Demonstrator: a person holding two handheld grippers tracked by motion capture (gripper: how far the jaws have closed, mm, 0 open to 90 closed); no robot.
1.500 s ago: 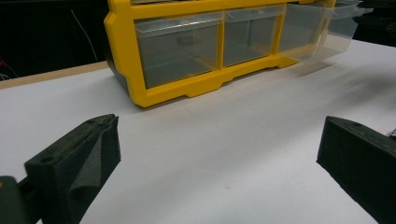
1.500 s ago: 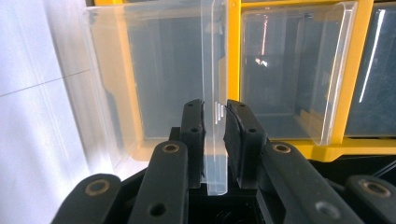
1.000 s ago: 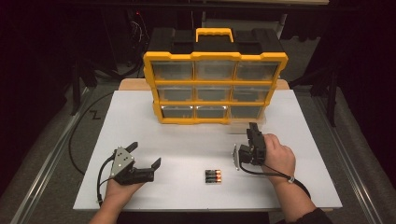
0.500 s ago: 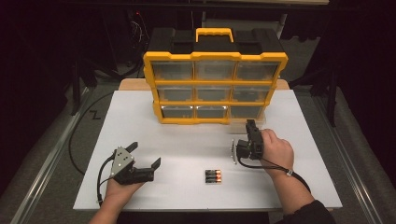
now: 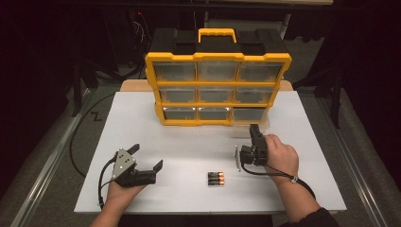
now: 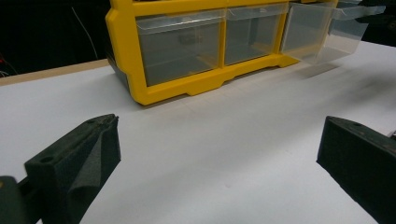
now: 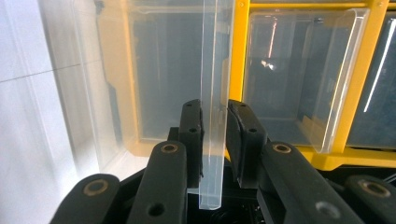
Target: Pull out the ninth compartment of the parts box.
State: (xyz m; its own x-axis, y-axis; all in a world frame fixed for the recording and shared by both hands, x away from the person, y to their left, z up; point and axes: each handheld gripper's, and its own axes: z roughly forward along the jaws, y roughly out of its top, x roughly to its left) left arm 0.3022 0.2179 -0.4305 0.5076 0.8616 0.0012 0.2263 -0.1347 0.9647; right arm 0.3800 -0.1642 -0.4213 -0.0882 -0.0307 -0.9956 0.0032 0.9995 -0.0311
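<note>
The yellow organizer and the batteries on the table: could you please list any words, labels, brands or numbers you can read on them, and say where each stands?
None can be read.
yellow organizer: its frame and clear drawers show no lettering.
batteries: black and copper-coloured bodies, any print too small to read.
right gripper, shut on the drawer lip: no marking.
left gripper: no marking.

Nine drawers (image 5: 250, 115), three batteries (image 5: 216, 178)

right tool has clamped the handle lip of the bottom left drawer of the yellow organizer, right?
Not quite: it is the bottom right drawer, not the bottom left. The high view shows the right tool at that corner of the yellow organizer, and the right gripper view shows its pads shut on the clear handle lip.
</note>
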